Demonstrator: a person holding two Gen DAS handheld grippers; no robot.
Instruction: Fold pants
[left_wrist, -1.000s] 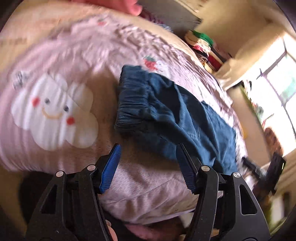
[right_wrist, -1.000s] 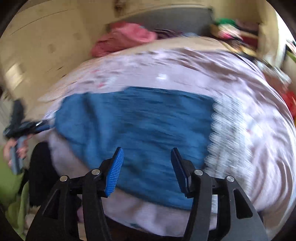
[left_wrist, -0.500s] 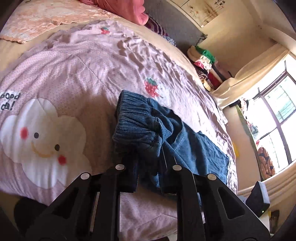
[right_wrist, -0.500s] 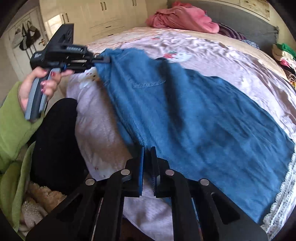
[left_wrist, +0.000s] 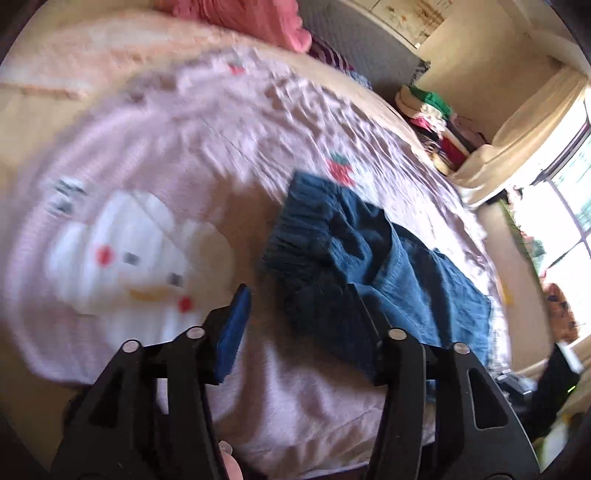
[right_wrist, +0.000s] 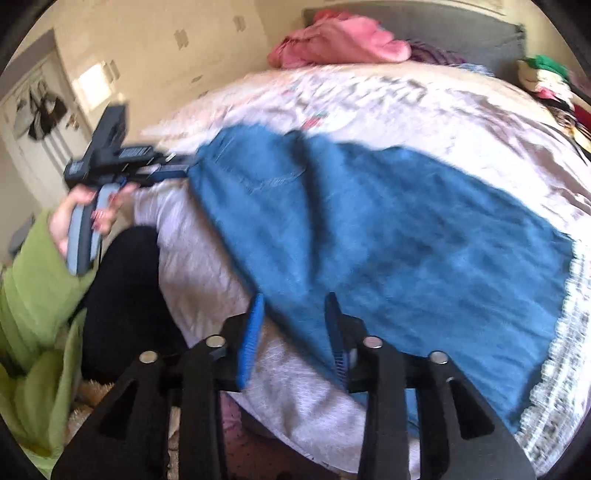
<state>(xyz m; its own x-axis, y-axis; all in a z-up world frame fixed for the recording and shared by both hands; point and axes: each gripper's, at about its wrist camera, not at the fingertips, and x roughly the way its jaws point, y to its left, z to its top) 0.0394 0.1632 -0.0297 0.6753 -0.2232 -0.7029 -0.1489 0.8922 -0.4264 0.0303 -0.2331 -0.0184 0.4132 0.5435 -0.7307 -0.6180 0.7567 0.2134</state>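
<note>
Blue denim pants (left_wrist: 369, 258) lie across the pink bedspread (left_wrist: 184, 147), waistband bunched toward me in the left wrist view. My left gripper (left_wrist: 299, 325) is open, its fingers on either side of the waistband's near edge, holding nothing. In the right wrist view the pants (right_wrist: 388, 236) spread flat toward a lace-trimmed hem at the right. My right gripper (right_wrist: 295, 339) is open at the pants' near edge. The left gripper (right_wrist: 162, 170) also shows there at the waistband's left end, held in a hand.
A pink blanket (right_wrist: 340, 40) lies at the grey headboard (right_wrist: 461, 29). Stacked clothes (left_wrist: 439, 122) sit beside the bed near a window (left_wrist: 569, 206). A green sleeve (right_wrist: 33, 288) and dark leg (right_wrist: 122, 295) stand at the bed's near edge.
Both grippers were shut on the pants half a second ago and are open now. The waistband has dropped back onto the bed.
</note>
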